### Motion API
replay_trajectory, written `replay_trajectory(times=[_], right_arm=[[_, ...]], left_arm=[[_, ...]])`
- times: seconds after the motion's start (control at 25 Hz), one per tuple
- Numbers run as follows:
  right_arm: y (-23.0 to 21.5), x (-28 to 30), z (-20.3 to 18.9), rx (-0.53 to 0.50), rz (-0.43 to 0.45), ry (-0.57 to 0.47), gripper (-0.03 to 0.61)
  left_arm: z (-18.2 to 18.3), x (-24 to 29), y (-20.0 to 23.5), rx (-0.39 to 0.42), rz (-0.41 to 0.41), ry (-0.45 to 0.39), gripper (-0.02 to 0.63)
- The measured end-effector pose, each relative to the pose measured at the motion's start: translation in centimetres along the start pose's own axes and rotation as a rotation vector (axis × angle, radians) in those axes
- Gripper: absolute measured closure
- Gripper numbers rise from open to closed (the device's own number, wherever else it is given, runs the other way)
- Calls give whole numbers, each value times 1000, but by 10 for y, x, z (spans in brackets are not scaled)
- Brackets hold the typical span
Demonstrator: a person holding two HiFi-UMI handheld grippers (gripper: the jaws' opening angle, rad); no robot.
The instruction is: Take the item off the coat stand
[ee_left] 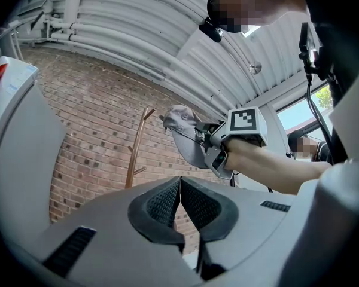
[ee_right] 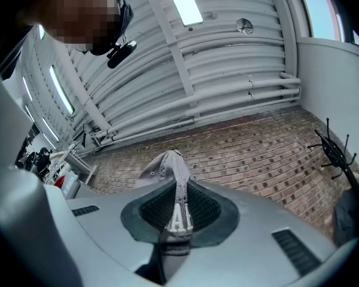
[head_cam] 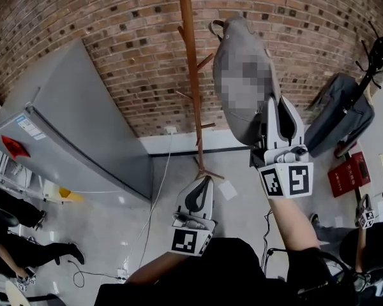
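Cap [head_cam: 233,56] (a grey one) hung pinched by its edge between the right gripper's [head_cam: 277,111] jaws, just beside the wooden coat stand [head_cam: 190,75] and clear of its pegs. Down near the stand's foot, the left gripper [head_cam: 201,190] kept its jaws pressed together on nothing.

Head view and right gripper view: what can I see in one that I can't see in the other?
Only the head view shows the wooden coat stand, the left gripper and the floor. Only the right gripper view shows the ceiling lamp and the pipes up high. Both show the grey cap pinched in the right gripper, and the brick wall behind it.
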State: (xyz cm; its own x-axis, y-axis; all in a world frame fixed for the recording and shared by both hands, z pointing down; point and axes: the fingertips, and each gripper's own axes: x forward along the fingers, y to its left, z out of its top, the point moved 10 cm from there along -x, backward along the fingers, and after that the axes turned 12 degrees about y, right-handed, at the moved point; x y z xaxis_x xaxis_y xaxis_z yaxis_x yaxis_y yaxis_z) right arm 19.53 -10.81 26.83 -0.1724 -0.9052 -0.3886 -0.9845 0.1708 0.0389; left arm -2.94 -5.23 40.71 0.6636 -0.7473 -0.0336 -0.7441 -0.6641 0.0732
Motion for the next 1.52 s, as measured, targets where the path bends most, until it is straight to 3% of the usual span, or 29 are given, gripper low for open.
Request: replay_trajectory(times=[0.12, 0.32, 0.64, 1.04, 1.52], right_arm=[[3, -17, -2, 14, 5, 5, 522], [13, -48, -3, -52, 4, 20, 522], [11, -94, -16, 16, 7, 95, 522], [-5, -146, -53, 59, -23, 268, 522], [5, -210, -74, 116, 59, 337, 522]], left_arm=[[4, 0, -6, -7, 5, -6, 597], [2, 2, -13, -28, 11, 0, 597], [6, 9, -33, -28, 23, -21, 597], [9, 1, -57, -18, 82, -25, 597], [-11, -14, -104, -18, 86, -3, 597]])
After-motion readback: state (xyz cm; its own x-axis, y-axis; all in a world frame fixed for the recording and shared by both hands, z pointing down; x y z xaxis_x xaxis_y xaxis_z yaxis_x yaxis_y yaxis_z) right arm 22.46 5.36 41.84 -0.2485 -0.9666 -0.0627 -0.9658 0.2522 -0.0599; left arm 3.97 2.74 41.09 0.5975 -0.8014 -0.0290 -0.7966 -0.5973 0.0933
